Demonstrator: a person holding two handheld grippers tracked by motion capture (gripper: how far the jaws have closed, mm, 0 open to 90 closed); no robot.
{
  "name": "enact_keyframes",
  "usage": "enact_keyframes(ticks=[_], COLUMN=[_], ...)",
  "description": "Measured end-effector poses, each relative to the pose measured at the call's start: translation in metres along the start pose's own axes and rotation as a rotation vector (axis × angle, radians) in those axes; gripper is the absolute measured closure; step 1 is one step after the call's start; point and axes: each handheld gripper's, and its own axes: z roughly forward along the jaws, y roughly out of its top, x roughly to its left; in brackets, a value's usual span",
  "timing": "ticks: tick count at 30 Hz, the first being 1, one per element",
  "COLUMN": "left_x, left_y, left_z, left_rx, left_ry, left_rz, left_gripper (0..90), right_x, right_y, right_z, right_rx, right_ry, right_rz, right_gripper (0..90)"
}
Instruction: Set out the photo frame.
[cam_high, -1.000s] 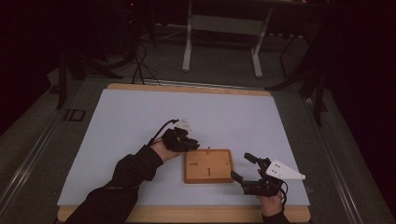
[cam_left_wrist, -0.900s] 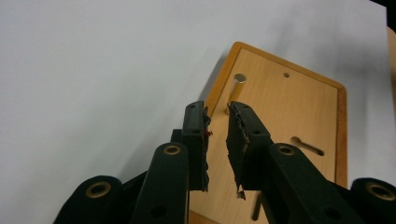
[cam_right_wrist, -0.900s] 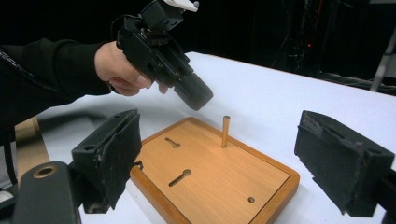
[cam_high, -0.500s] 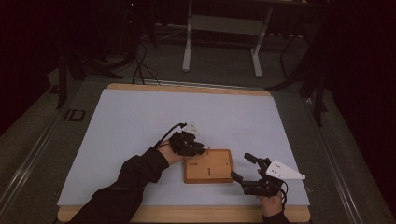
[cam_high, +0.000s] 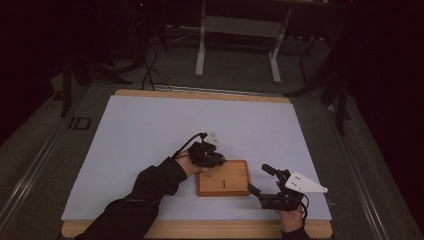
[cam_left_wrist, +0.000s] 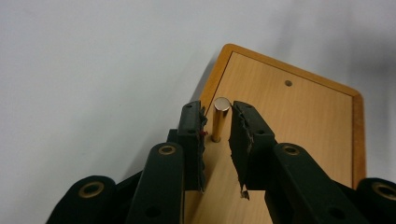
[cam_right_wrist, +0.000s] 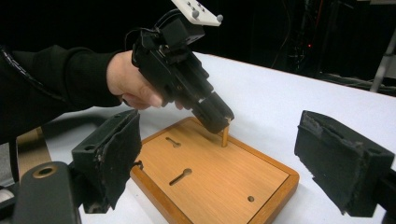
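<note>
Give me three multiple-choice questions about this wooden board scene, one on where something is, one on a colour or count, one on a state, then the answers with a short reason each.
1. Where does the brass peg stand?
A. near a corner of the wooden board
B. on the bare white table
C. in the right gripper

2. How many keyhole-shaped slots does the board's top show in the right gripper view?
A. none
B. two
C. five

3. How do the right gripper's jaws stand?
A. clamped on the peg
B. shut empty
C. wide apart, empty

Answers: 1 A, the left gripper view shows the peg upright by the board's corner, between the left gripper's jaws. 2 B, two slots lie side by side. 3 C, the right gripper view shows a broad gap with nothing in it.
</note>
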Motion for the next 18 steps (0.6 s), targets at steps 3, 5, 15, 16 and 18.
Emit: enact_keyframes(ticks=[3, 5, 15, 16, 18], left_x=[0.0, -0.0002, -0.0016, -0.0016, -0.0023], left_y=[0.0007, 0.0014, 0.0033, 0.0035, 0.0039], left_z=[0.0035, 0.0051, 0.0073, 0.0074, 0.0078], left_rx=[0.004, 0.006, 0.011, 0.013, 0.012], left_ry=[0.002, 0.0, -0.001, -0.002, 0.003], left_rz=[-0.003, -0.003, 0.014, 0.018, 0.024], left_gripper=[77.1, 78.9, 83.7, 83.9, 84.0], right_x=[0.0001, 0.0, 0.0, 0.0001, 0.0001], right_y=[0.0, 0.0001, -0.0004, -0.0005, -0.0005], right_z=[-0.0004, -0.0005, 0.0006, 0.0006, 0.0007], right_rx=[0.0, -0.002, 0.005, 0.006, 0.008], right_ry=[0.0, 0.001, 0.002, 0.001, 0.0], right_rz=[0.002, 0.003, 0.001, 0.0, -0.001], right_gripper=[14.1, 14.1, 14.1, 14.2, 14.2])
